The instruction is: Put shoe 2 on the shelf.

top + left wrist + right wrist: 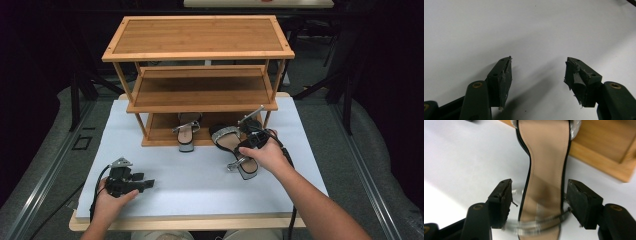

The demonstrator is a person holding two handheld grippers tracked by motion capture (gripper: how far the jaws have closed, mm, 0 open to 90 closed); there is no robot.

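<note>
By the rack (200, 80), R gripper (539, 202) fingers open astride sandal (544, 170), not pressing; L gripper (537, 82) fingers open, empty.

high view: above, facing forward-down | right gripper view: close, probably shares sandal (544, 170) | left gripper view: close on table (499, 30)

A wooden shoe rack (200, 55) stands at the back of the white table (200, 185). Another sandal (186, 134) sits on its bottom shelf.
</note>
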